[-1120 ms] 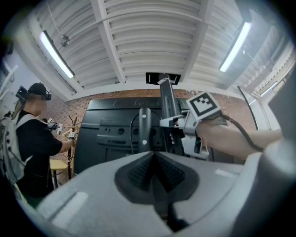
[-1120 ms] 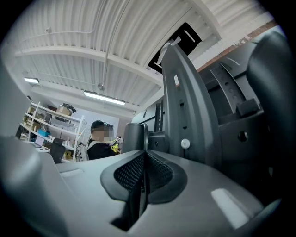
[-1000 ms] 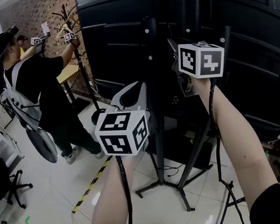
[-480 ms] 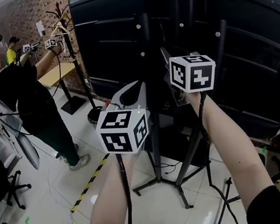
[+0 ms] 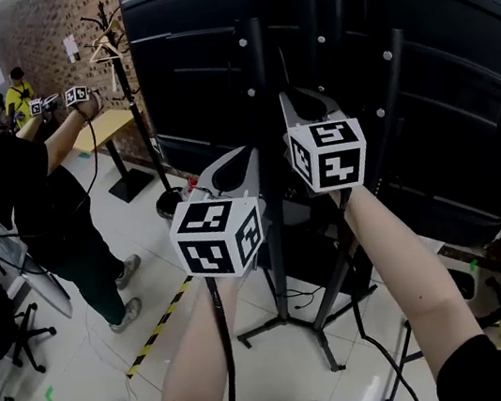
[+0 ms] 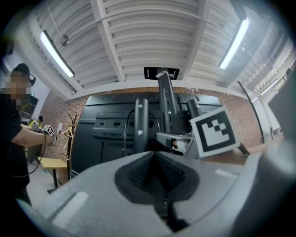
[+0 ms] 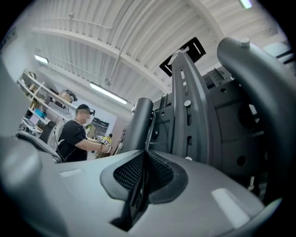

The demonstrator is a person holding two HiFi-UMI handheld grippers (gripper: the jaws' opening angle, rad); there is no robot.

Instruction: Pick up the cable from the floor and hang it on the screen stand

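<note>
Both up by the screen stand (image 5: 257, 98): I see left gripper (image 6: 155, 159) jaws together, right gripper (image 7: 143, 162) jaws just opening round a thin black cable (image 7: 138, 187).

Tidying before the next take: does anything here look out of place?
Nothing damaged or spilled. Only a thin wire lies loose on the floor between the screen stand's feet.

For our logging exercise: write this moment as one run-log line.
left gripper shut | right gripper opening, thin cable between jaws | both raised beside screen stand
</note>
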